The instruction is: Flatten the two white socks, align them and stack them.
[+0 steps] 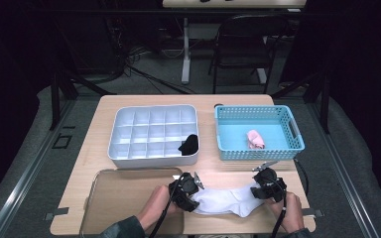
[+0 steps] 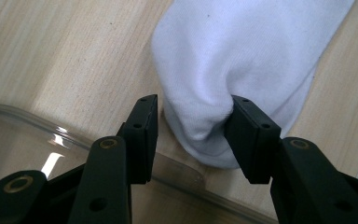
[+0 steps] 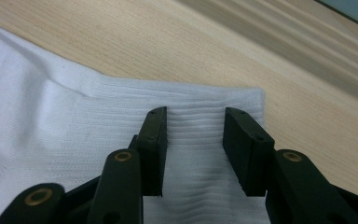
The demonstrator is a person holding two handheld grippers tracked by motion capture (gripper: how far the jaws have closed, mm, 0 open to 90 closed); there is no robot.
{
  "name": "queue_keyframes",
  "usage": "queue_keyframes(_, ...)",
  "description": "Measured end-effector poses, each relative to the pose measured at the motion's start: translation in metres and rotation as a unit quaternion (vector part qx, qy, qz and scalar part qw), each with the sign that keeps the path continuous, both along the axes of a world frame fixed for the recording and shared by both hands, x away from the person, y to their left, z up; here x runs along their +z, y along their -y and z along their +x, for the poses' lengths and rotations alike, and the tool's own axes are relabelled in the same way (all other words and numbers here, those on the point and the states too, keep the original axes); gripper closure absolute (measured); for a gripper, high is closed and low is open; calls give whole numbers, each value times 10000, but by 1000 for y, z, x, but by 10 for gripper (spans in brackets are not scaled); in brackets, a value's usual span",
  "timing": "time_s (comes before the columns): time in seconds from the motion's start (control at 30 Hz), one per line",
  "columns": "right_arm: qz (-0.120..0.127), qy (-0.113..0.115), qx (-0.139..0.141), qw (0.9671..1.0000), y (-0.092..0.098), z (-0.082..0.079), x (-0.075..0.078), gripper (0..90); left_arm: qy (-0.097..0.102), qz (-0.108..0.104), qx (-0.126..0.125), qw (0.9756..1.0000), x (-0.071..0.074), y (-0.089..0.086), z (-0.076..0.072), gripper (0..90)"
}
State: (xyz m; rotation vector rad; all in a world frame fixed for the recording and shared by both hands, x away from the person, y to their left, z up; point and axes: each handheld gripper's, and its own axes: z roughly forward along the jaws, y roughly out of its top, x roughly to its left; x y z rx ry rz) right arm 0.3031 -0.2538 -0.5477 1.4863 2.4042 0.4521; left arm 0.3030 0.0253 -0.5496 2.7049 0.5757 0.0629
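Note:
A white sock (image 1: 225, 201) lies flat along the table's front edge, between my two grippers. My left gripper (image 1: 195, 197) is at its toe end. In the left gripper view the rounded toe (image 2: 242, 51) sits between the jaws of the left gripper (image 2: 193, 130): one pad dents the cloth and the other stands off it with a gap. My right gripper (image 1: 257, 192) is at the cuff end. In the right gripper view the right gripper (image 3: 193, 140) has its jaws apart over the ribbed cuff (image 3: 74, 121), which lies flat beneath them.
A white compartment box (image 1: 154, 111) holding a black sock (image 1: 189, 144) stands behind the left gripper. A blue basket (image 1: 258, 110) with a rolled pink sock (image 1: 255, 139) is at the back right. A clear shallow tray (image 1: 124, 198) lies at the front left, its rim (image 2: 28, 121) close to the left jaws.

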Motion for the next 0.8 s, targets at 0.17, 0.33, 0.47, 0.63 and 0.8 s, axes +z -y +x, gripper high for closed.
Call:
queue_keyframes(0.17,142,-190,260,9994,6,5,4,557,-9,-93,92,9999,2,-2,2,522)
queue_keyframes(0.33,458,176,112,9987,19,6,20,562,110,-558,267,9980,15,-5,4,545)
queue_keyframes(0.47,432,-48,584,9973,3,8,14,568,103,-624,298,9976,11,-2,5,594)
queue_keyframes(0.63,68,-228,687,9974,-9,11,2,617,50,-489,221,9985,5,2,3,681)
queue_keyframes(0.8,60,-196,640,9977,-11,11,1,814,38,-351,154,9993,0,4,1,774)
